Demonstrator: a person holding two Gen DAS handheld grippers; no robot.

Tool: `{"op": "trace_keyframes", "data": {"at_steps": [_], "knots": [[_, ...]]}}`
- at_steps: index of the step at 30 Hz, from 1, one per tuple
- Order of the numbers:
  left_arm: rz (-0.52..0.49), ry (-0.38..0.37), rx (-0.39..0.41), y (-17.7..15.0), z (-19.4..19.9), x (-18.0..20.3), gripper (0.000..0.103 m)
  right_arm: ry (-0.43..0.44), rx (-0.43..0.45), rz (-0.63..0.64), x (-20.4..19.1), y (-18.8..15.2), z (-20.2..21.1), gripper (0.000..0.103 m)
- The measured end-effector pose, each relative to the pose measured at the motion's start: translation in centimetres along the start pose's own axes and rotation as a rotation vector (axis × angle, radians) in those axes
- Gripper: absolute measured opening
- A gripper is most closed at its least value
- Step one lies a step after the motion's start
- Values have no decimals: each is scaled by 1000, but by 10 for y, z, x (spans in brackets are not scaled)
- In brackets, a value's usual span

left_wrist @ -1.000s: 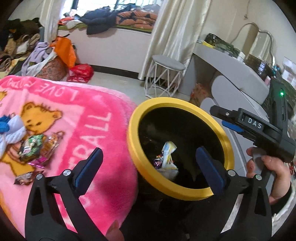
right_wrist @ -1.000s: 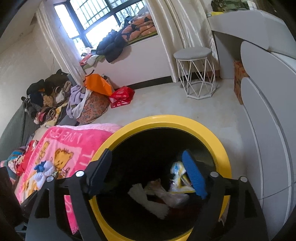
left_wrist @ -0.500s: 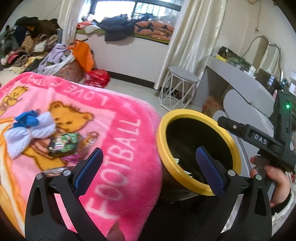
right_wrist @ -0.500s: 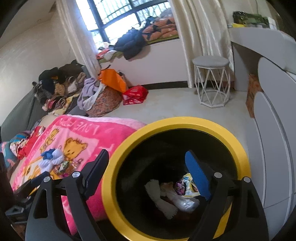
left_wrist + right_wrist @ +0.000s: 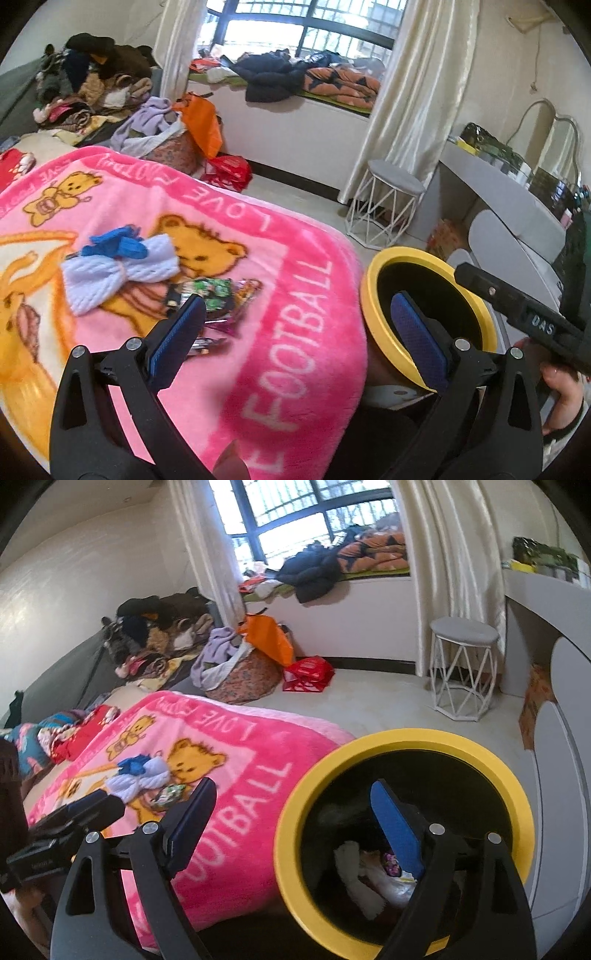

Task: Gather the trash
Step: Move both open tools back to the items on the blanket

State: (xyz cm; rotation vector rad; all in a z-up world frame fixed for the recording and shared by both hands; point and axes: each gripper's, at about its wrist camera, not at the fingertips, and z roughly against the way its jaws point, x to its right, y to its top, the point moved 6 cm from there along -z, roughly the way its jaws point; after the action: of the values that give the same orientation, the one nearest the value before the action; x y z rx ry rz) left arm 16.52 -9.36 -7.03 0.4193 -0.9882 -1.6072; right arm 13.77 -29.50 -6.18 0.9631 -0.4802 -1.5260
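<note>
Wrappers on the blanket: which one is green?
The green wrapper beside the pale blue knit bow, on the bear print. The other wrappers below it, toward the left gripper, look purple and silvery.

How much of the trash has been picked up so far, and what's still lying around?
Done: several wrappers and white scraps already lie inside the yellow-rimmed bin. In hand: nothing; the left gripper and right gripper are both open and empty. Left: the snack wrappers on the pink blanket, beside a knitted bow.

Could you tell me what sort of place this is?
Most likely a lived-in bedroom: a pink teddy-bear blanket over the bed, a dressing table with its mirror, and clothes piled nearby.
</note>
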Motion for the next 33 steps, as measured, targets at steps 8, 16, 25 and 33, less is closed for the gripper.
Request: {"op": "trace_keyframes", "data": {"at_steps": [8,16,25,33], "knots": [[29,40,28,4,12,-23,92,44,2,59,-30,-3,1,83],[64,86,59,7,25,-49,92,79,2,109,-56,-6,1,83],[117,130,70,3,35,-81,92,113,-10,153,-83,-9,-3,83],[167,176,79,-2,44,-112,92,156,-44,196,-111,-16,-14,83]]}}
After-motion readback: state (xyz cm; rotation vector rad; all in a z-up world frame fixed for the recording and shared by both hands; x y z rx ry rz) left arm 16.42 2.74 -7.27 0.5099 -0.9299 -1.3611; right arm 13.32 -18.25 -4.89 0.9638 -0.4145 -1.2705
